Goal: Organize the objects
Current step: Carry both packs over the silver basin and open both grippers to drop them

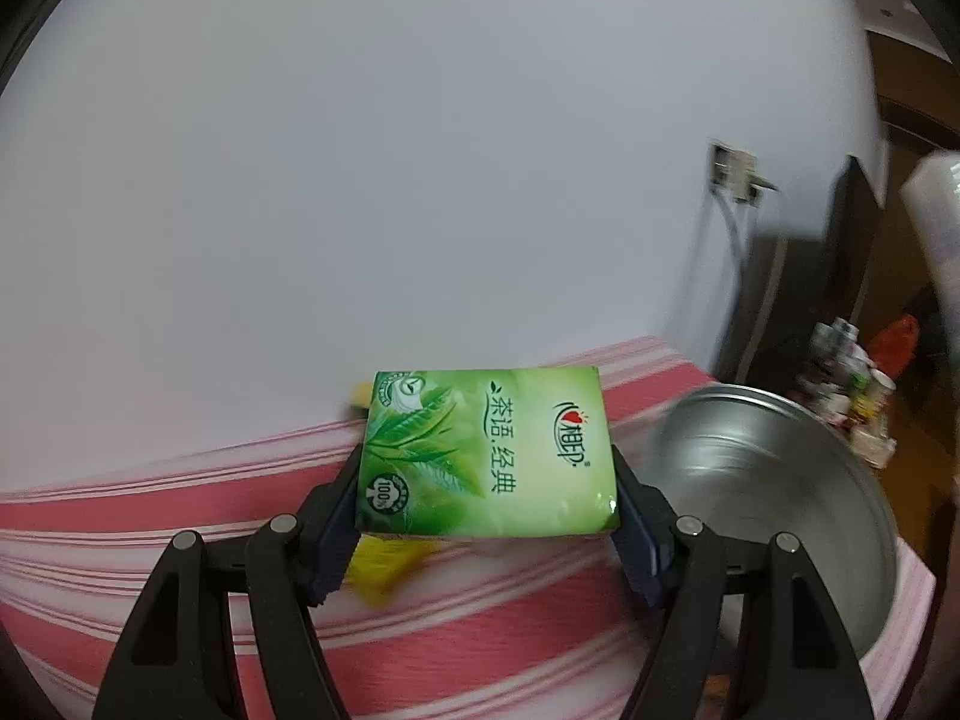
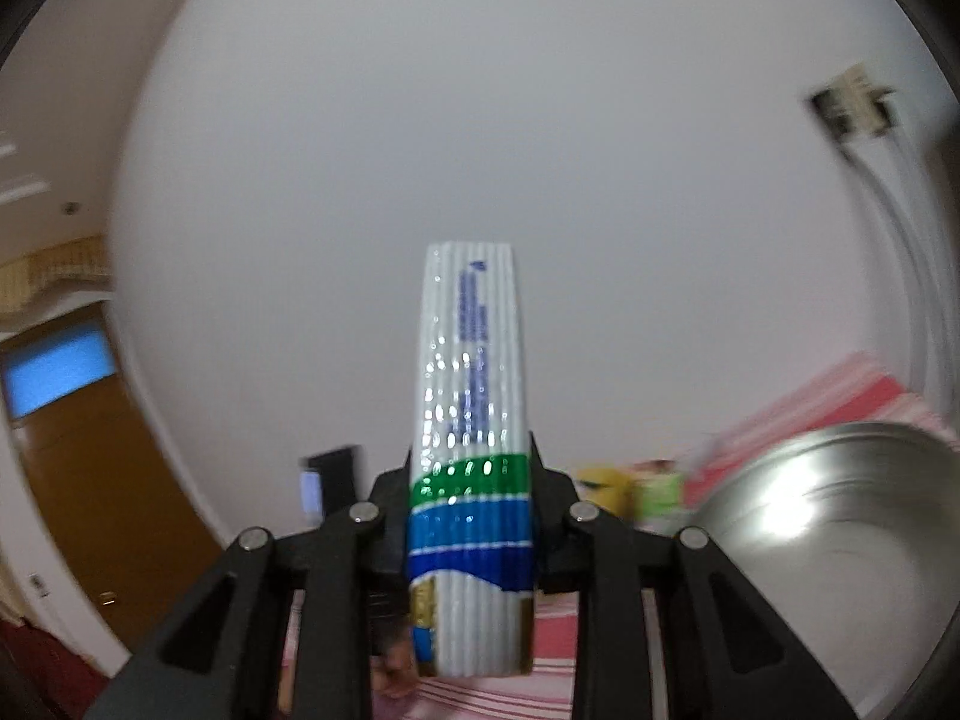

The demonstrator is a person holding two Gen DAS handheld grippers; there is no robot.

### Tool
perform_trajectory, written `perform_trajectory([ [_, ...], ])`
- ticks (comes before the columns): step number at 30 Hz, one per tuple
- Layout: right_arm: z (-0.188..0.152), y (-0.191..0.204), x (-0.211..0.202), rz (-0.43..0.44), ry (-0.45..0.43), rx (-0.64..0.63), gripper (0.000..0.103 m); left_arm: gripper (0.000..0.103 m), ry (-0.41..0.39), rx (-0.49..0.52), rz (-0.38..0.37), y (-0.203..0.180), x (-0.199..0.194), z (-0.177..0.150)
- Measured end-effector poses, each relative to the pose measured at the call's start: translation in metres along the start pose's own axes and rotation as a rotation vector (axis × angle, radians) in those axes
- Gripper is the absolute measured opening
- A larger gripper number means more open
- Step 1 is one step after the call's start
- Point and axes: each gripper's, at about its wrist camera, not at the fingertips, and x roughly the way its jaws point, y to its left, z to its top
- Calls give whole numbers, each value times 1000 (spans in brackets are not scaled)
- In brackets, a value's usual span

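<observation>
My left gripper [image 1: 487,510] pinches a green tissue pack [image 1: 487,455] by its two short sides, holding it flat above the pink striped worktop [image 1: 180,516], just left of the steel bowl [image 1: 774,480]. My right gripper [image 2: 471,516] is clamped on a white packet with green and blue bands [image 2: 471,450], raised on edge; the bowl [image 2: 840,534] sits to its right.

- White wall [image 1: 420,150] ahead of both grippers, bearing a socket [image 1: 735,171].
- Brown wooden door [image 2: 90,480] left of the right gripper.
- Pink-striped tablecloth [image 1: 180,516] below.
</observation>
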Motion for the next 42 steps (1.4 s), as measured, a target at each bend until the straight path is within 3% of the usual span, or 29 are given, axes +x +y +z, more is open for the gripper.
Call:
perform_trajectory([
  [9,-18,-83,7,-613,162,0,27,74,53,83,-110,-96,45,-8],
  [14,-30,-115,19,-756,251,-17,27,74,94,128,-107,-120,64,-13],
  [16,-26,-140,34,-776,266,-34,27,74,109,136,-104,-122,71,-16],
  [18,-27,-138,35,-802,273,-59,28,74,114,151,-72,-127,79,-18],
  [19,-28,-138,37,-807,277,-72,36,74,115,161,-58,-128,81,-18],
  [20,-26,-137,37,-805,275,-75,59,74,118,163,-54,-129,83,-18],
  [22,-26,-131,31,-823,253,-86,93,74,132,149,-79,-128,84,-15],
  [23,-23,-117,31,-831,241,-97,98,74,140,142,-92,-127,85,-14],
  [29,-19,-103,24,-850,138,-111,98,74,109,145,-82,-123,75,-10],
  [35,-18,-69,21,-794,-6,-100,98,80,-48,104,-129,-85,32,-5],
  [39,-23,-44,24,-786,-116,-120,101,80,-161,116,-81,-60,2,-4],
  [42,-30,-26,26,-761,-178,-132,102,81,-174,108,-31,-41,-2,-7],
])
